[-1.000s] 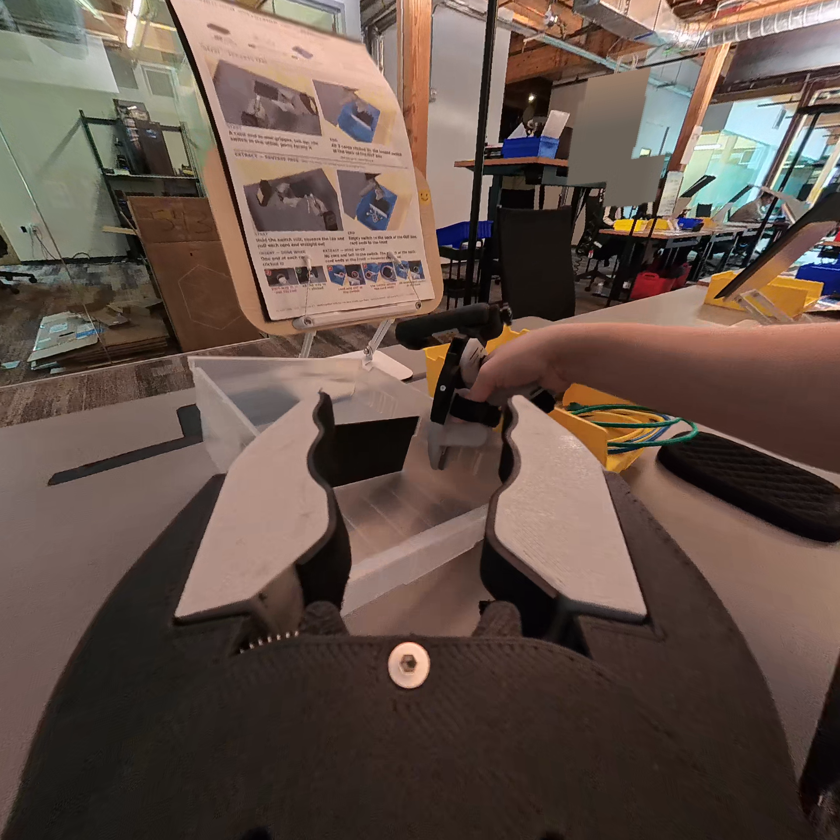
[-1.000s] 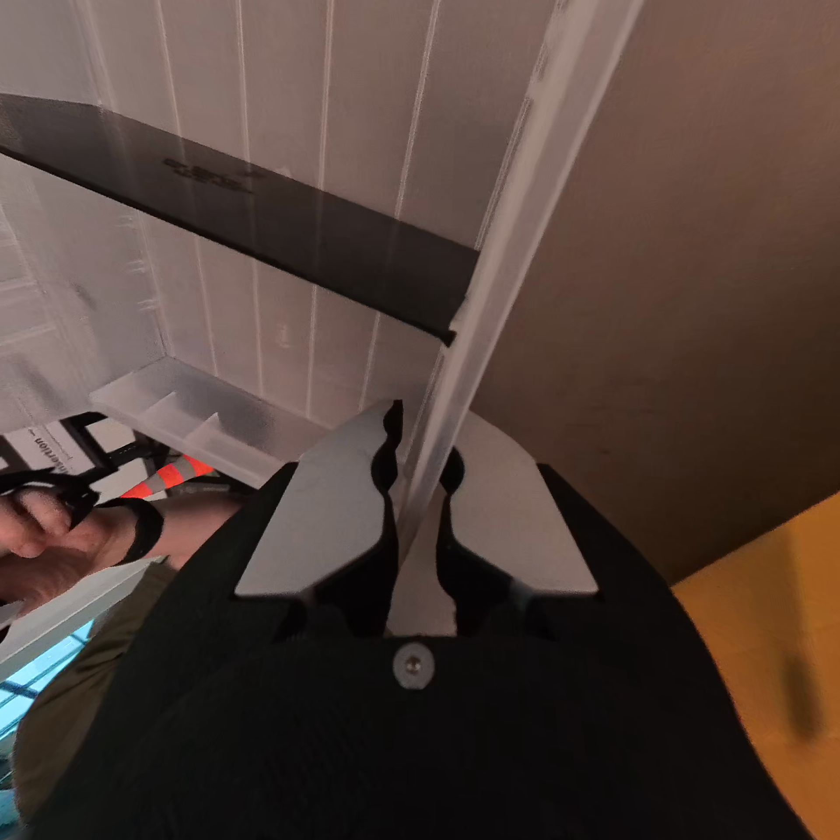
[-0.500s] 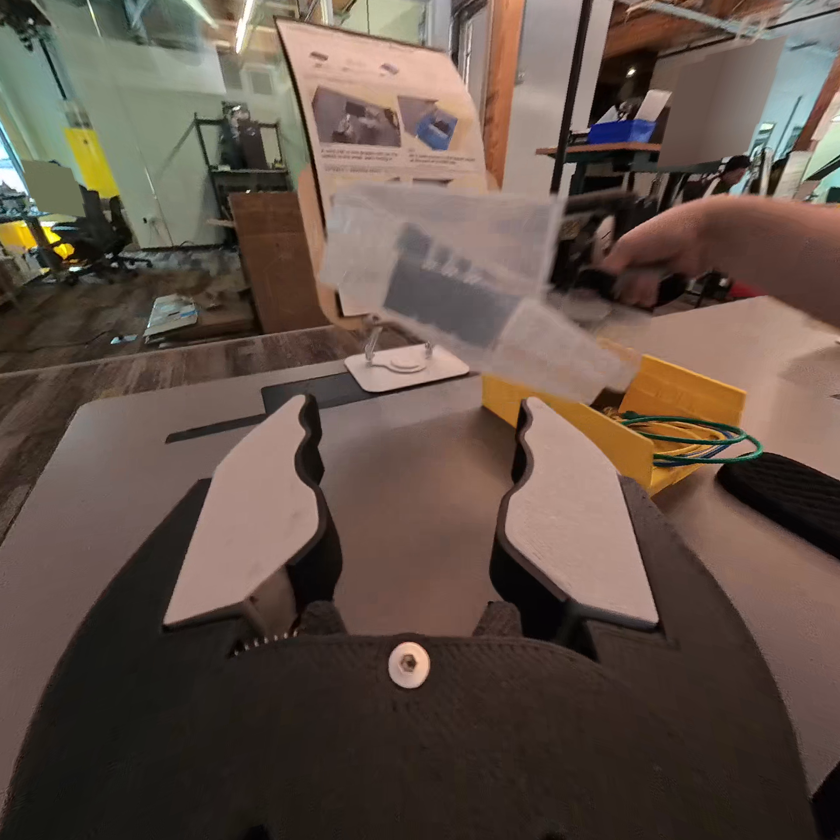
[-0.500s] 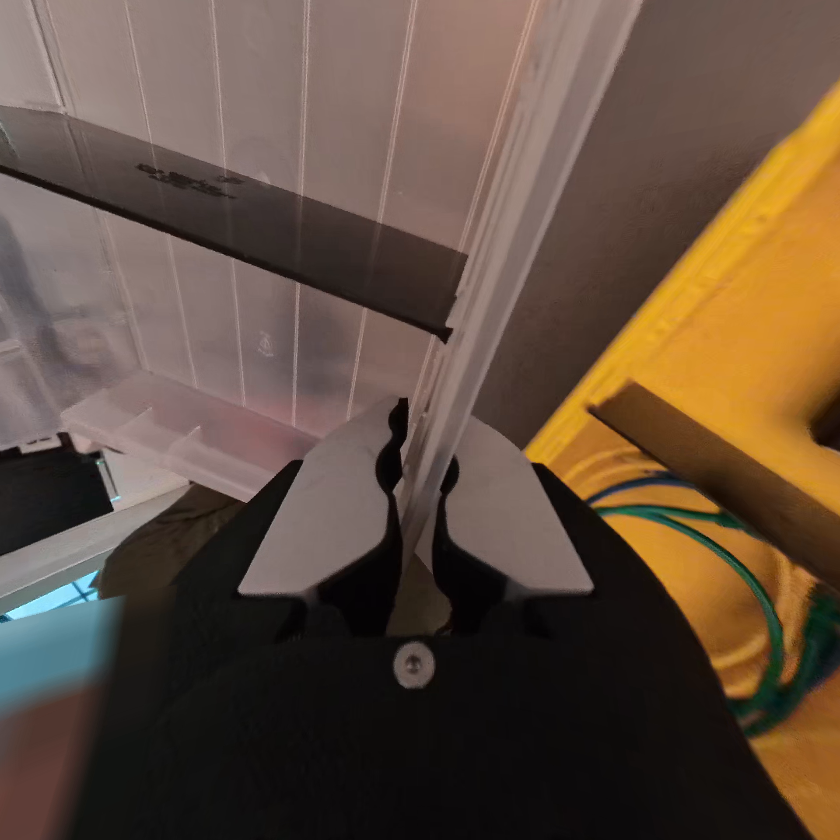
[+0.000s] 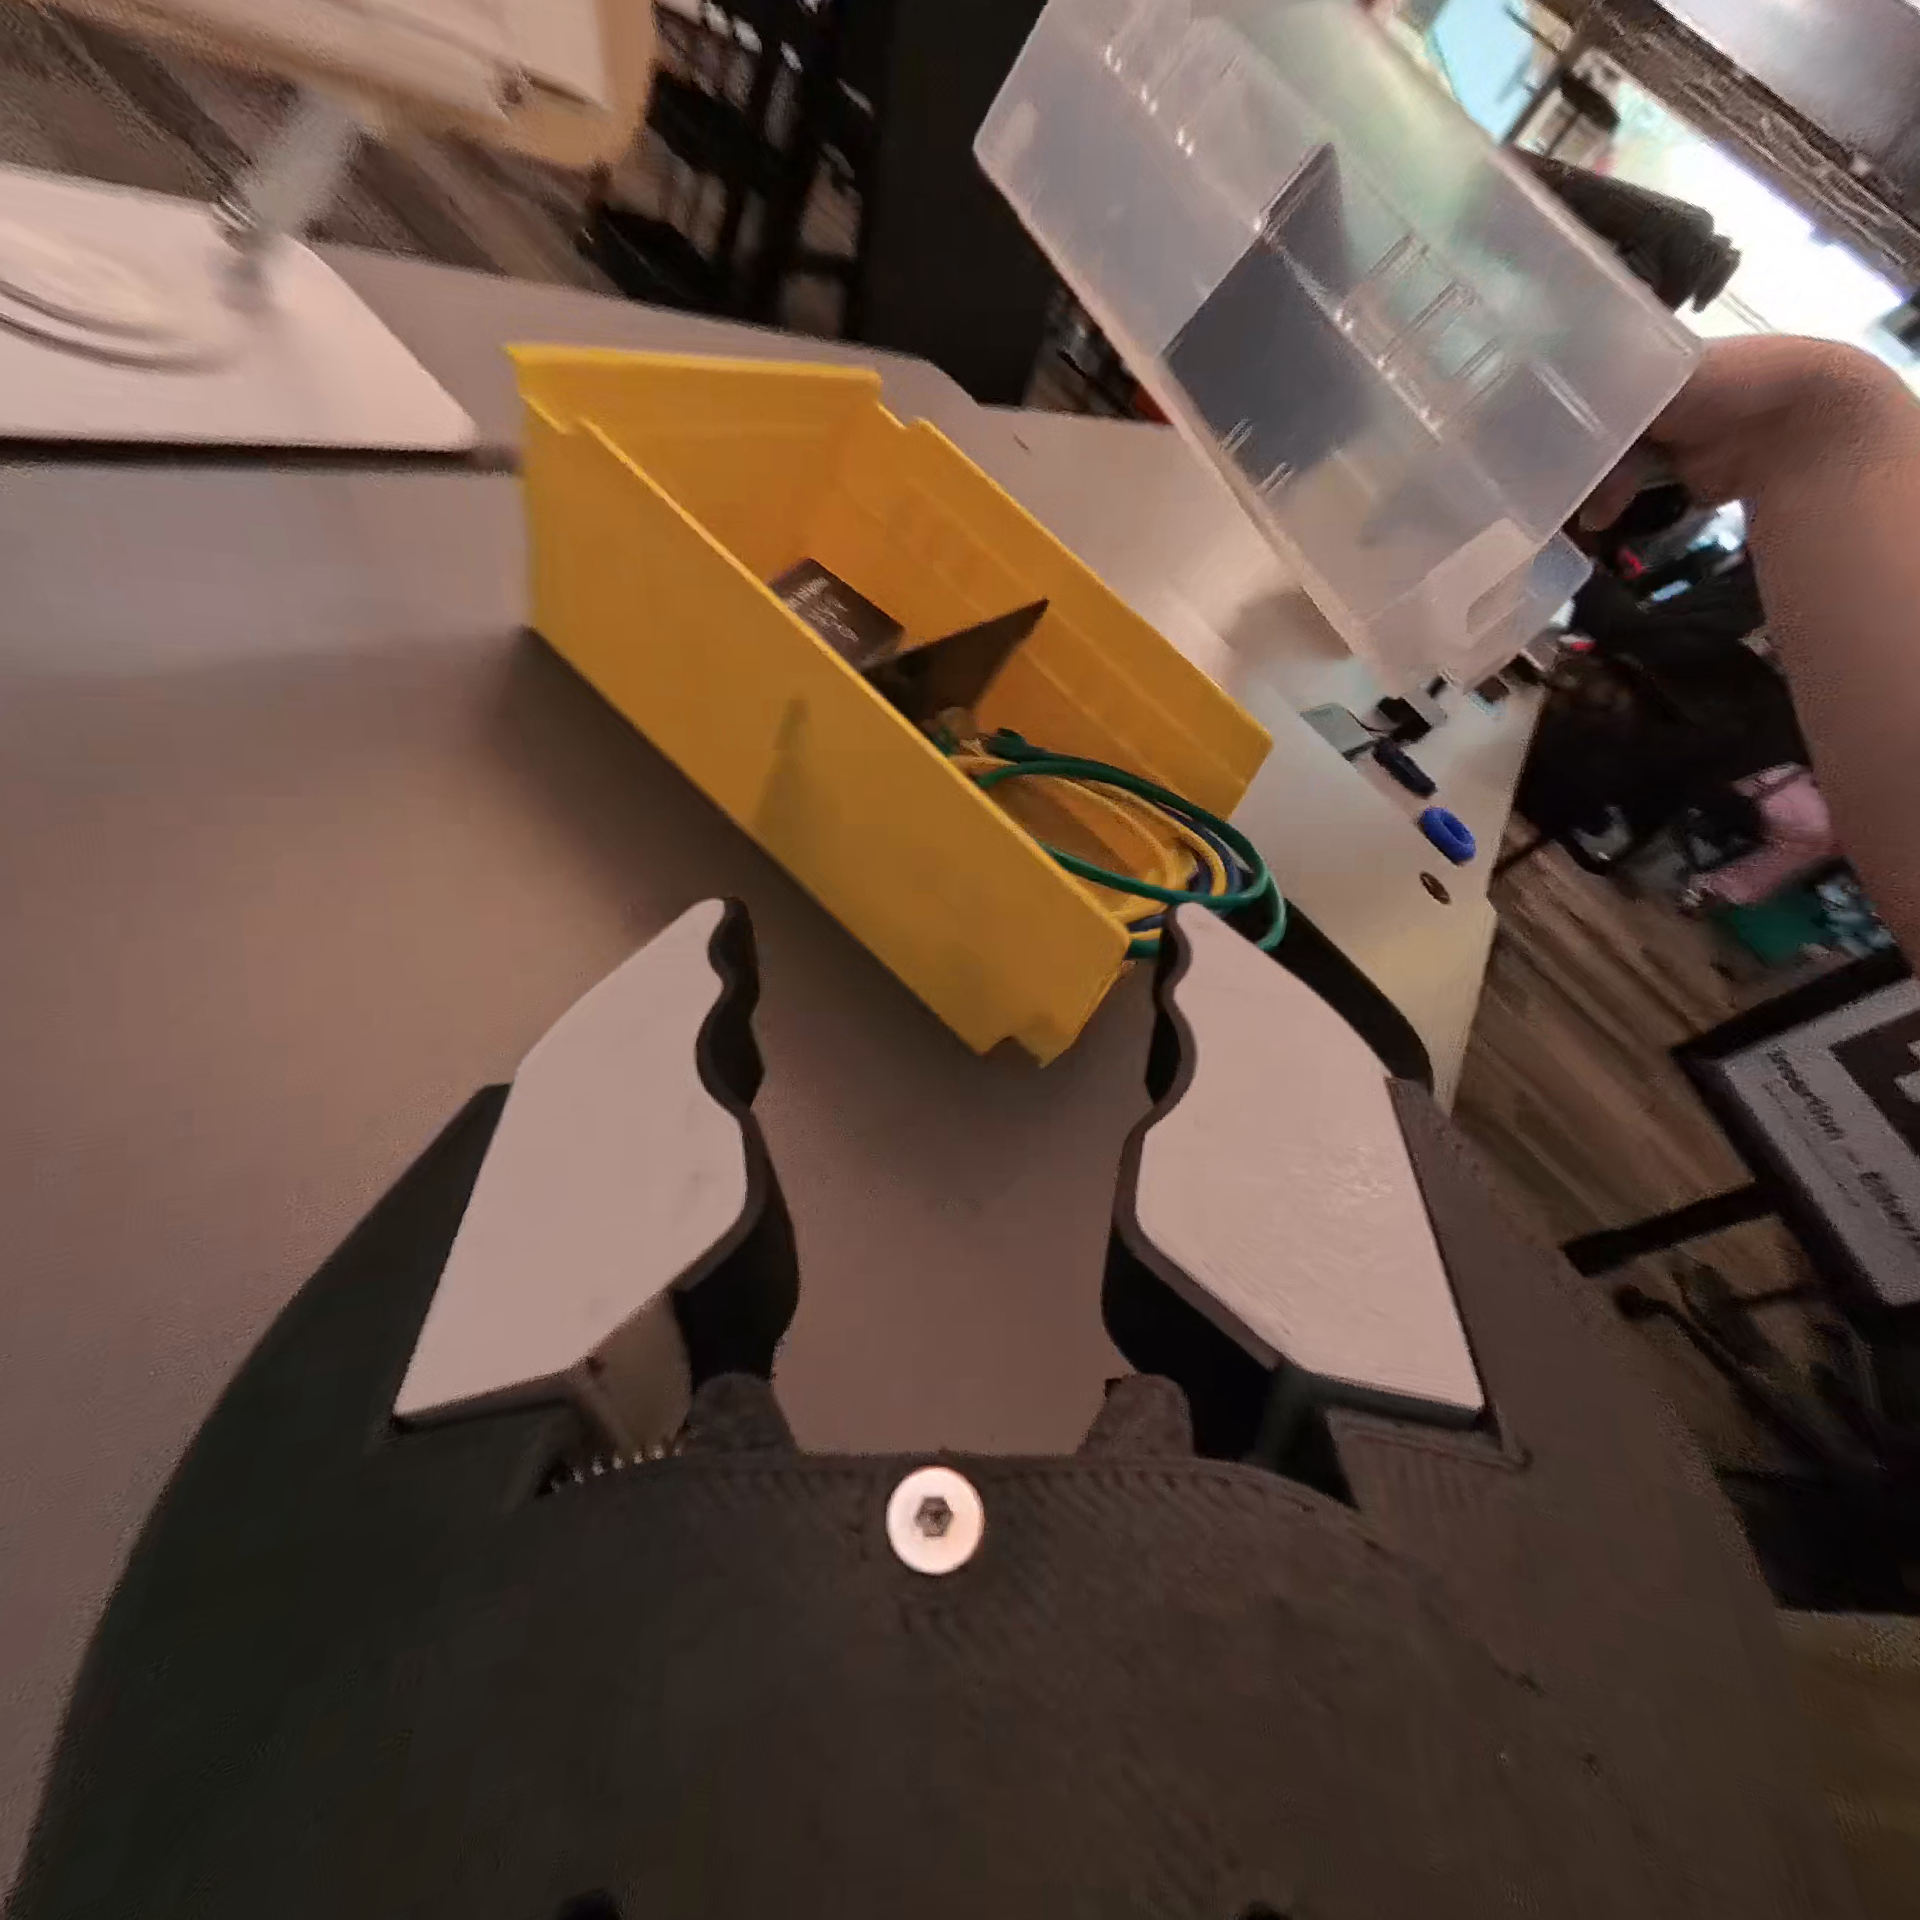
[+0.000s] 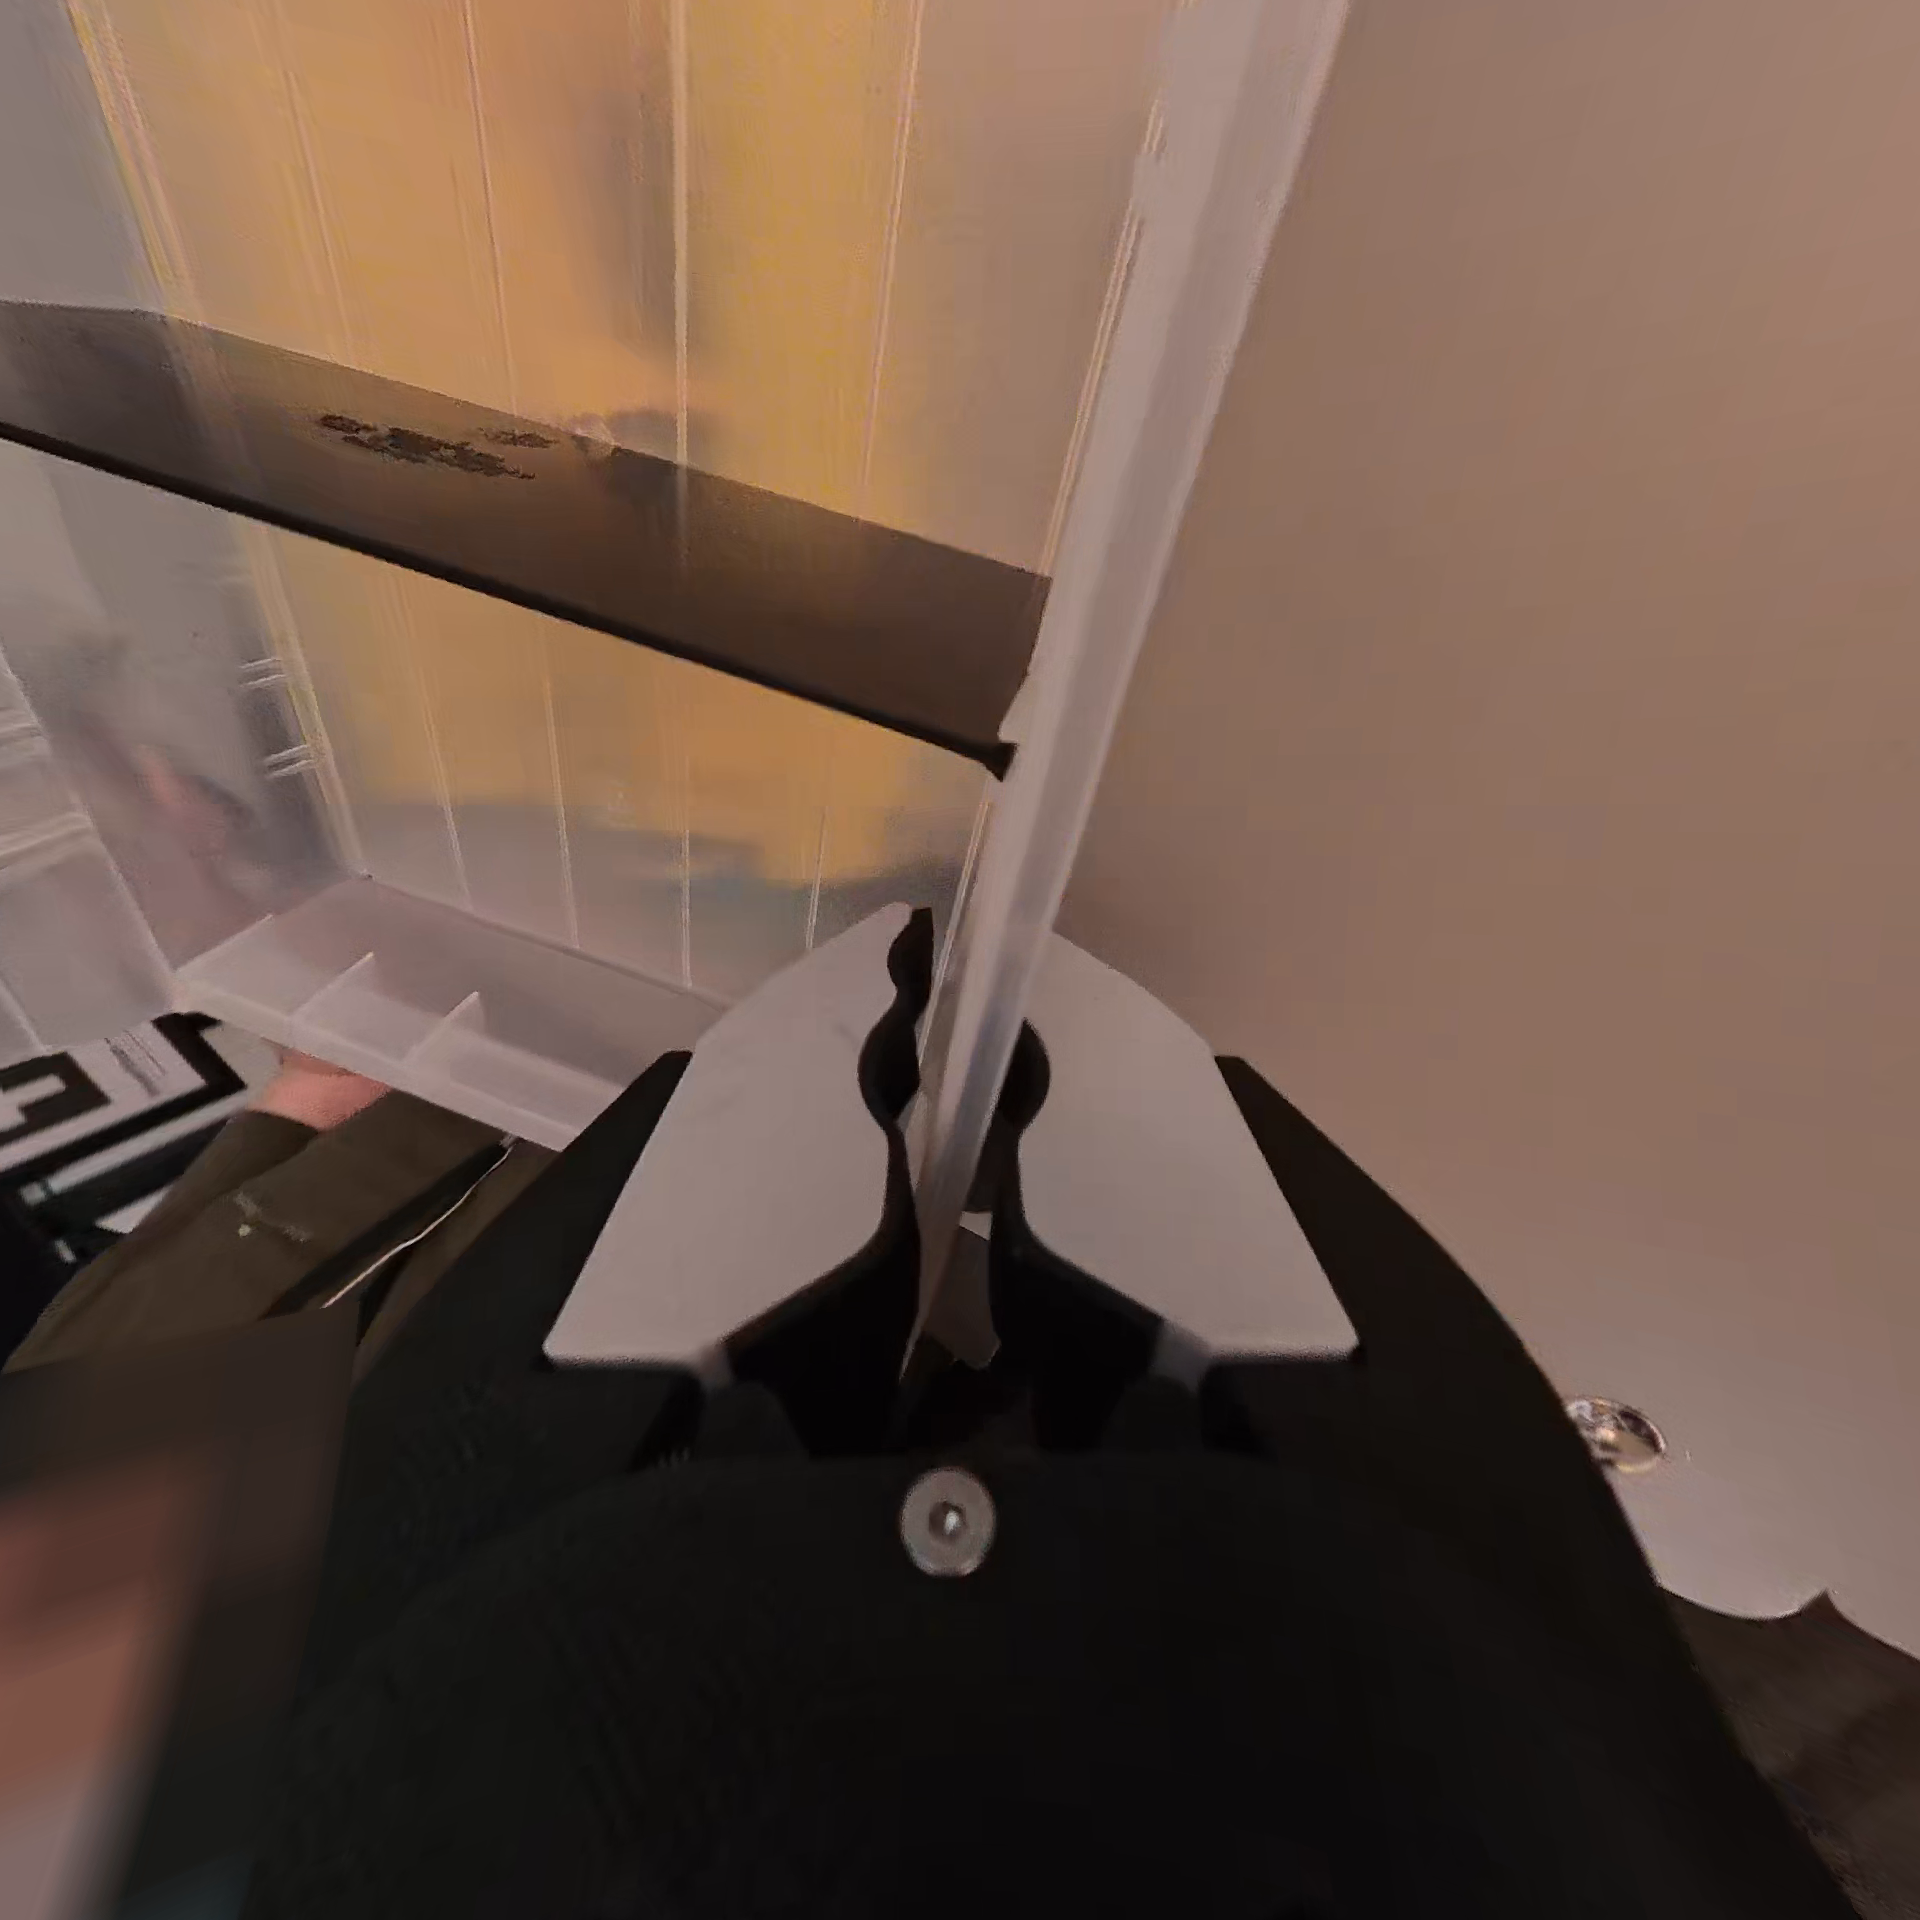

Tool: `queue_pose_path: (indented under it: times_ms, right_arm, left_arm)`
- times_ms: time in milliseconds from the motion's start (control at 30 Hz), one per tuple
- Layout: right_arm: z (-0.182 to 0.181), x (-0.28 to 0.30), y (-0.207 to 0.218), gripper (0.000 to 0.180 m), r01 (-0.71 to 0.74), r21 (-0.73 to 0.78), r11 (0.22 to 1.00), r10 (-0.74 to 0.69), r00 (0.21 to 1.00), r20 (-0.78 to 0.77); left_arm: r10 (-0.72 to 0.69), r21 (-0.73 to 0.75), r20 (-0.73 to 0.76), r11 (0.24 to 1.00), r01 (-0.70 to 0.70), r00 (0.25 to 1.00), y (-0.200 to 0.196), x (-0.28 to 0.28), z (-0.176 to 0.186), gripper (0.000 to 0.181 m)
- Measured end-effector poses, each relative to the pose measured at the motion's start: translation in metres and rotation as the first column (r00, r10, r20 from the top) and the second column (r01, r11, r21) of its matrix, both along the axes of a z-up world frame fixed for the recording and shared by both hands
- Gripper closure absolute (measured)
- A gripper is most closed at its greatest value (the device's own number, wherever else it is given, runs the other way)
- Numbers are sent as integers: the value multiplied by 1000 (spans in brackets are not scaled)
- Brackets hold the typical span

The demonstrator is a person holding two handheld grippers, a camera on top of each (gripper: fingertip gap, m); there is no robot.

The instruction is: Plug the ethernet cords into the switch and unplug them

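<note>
Jaws: right gripper clamping wall of clear bin, lifted off table, now tipping over yellow bin; left gripper gaping empty. Switch and ethernet cords lying inside yellow bin, unplugged.

Print was too small or blurred to read everywhere. Faint marking sat on the black divider inside the clear bin. Small print was on a black box down-left of that bin. A black-framed lettered sign lay below it.
</note>
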State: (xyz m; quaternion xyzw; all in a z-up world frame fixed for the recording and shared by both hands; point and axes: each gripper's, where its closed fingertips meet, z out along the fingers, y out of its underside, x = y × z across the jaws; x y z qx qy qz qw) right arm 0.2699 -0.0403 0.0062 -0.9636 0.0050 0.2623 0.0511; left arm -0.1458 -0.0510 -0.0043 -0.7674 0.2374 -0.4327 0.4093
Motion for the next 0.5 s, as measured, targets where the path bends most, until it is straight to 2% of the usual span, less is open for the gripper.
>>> queue_pose_path:
  times_ms: [100,167,300,400,467,500]
  right_arm:
    - [-15,39,-18,171,86,-4,996,-86,996,-18]
    - [-26,59,-29,170,135,-10,991,-135,991,-22]
    - [-49,91,-50,170,201,-23,979,-202,979,-6]
    - [-67,105,-64,170,209,-40,977,-208,978,18]
    - [-77,110,-71,170,206,-54,977,-205,978,37]
    - [-82,111,-73,170,203,-60,977,-201,979,46]
  left_arm:
    - [-106,-121,-79,988,96,991,12,49,-26,104]
    - [-114,-154,-151,984,90,982,27,68,-40,102]
    - [-199,-261,-227,956,137,953,37,98,-59,116]
    - [-298,-325,-359,928,181,885,31,110,-78,127]
    - [-326,-360,-421,916,174,846,33,112,-84,123]
    - [-349,-394,-428,902,175,834,33,112,-84,134]
